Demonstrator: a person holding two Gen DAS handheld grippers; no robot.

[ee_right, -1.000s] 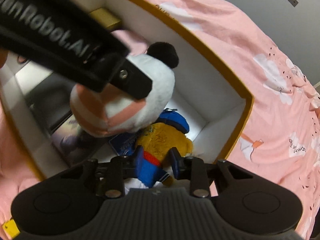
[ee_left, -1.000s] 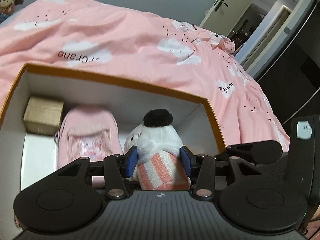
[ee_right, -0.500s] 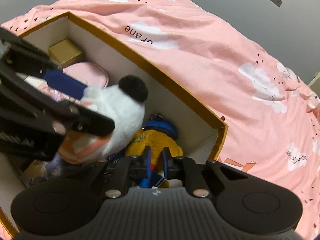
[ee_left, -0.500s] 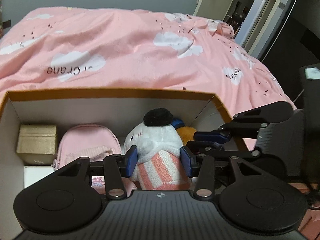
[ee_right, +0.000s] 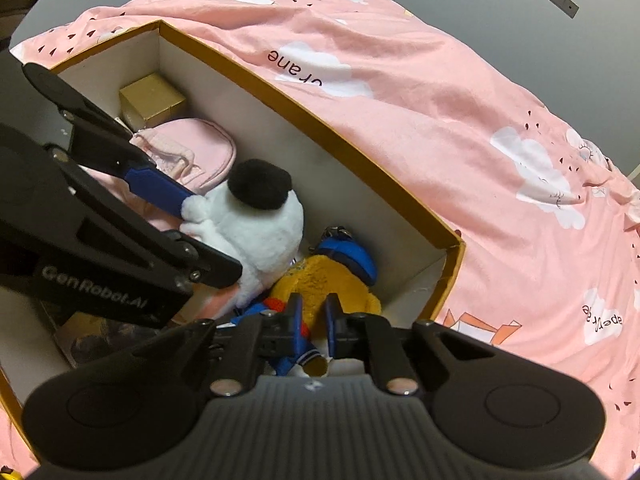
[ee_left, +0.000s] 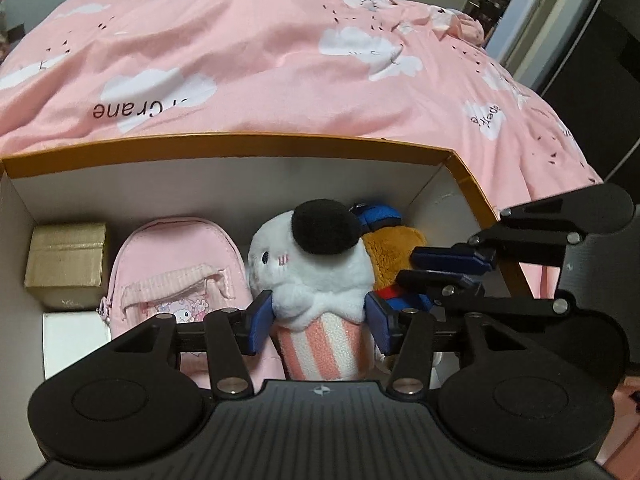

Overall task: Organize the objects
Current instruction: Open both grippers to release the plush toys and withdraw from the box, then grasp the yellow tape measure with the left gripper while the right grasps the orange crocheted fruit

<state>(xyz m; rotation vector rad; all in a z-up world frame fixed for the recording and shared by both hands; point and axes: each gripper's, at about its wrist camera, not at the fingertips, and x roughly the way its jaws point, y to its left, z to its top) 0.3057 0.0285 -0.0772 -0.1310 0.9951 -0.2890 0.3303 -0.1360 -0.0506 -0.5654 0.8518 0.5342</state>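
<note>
Left hand-held gripper (ee_left: pixel 319 322) clamps white plush (ee_left: pixel 310 270), black-topped, pink-striped below.

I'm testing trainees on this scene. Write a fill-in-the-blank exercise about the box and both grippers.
1. The left gripper is shut on the white plush, whose hat is ____.
2. The right gripper pinches the ____ plush.
3. Between the gold box and the white plush lies a ____ pouch.
4. The box's rim is ____.

Missing words: black; yellow; pink; orange
</note>
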